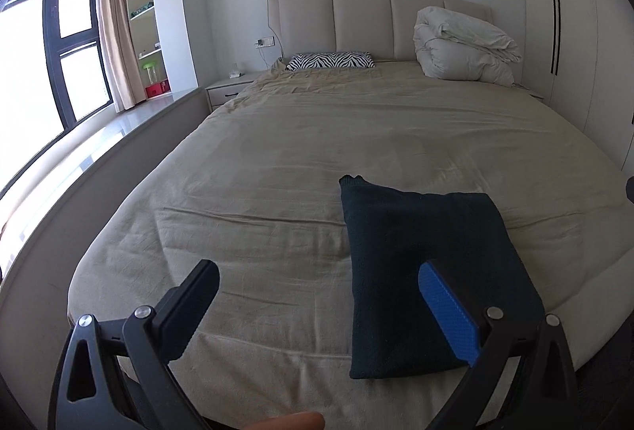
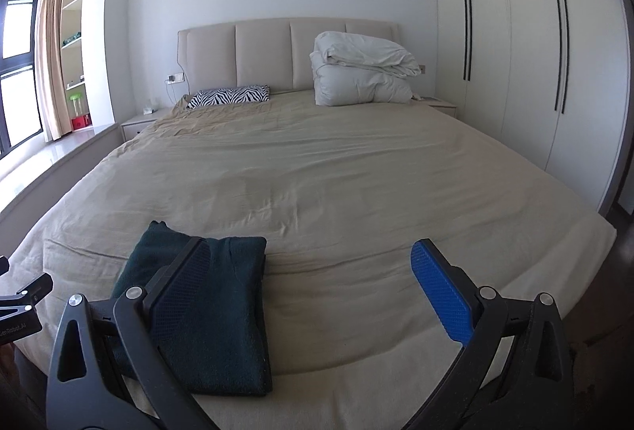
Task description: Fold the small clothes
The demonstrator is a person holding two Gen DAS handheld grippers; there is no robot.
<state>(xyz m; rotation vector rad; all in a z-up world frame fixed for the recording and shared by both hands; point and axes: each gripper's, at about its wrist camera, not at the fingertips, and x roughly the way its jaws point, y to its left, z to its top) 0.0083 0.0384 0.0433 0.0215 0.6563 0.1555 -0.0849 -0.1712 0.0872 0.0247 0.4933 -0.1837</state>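
Left gripper (image 1: 317, 311): jaws spread wide, nothing between them; I hold it above the foot of the bed (image 1: 277, 160), clear of the cloth. Its blue-padded finger overlaps the near left part of the dark green garment (image 1: 428, 263) in the left wrist view, but I judge that to be line of sight only, not contact. Right gripper (image 2: 313, 291): jaws likewise wide apart and empty, also hanging over the near end of the bed; its dark-padded finger overlaps the garment from the other side, again with no pinch visible. Location of the garment: on the beige sheet near the foot edge, at about 2 o'clock from the left gripper and 10 o'clock from the right gripper, so it lies between my two hands. It looks already folded into a compact rectangle with fairly straight edges, several layers thick at the near edge; one small corner or cuff pokes out at its far left end. My judgement: this item is essentially done, apart from perhaps tucking that stray corner. No other small clothes are visible on the bed, so I cannot tell whether more remain. Farther out at 12 o'clock: zebra-print pillow (image 2: 230, 95), folded white duvet (image 2: 362, 71) against the headboard (image 1: 356, 18).
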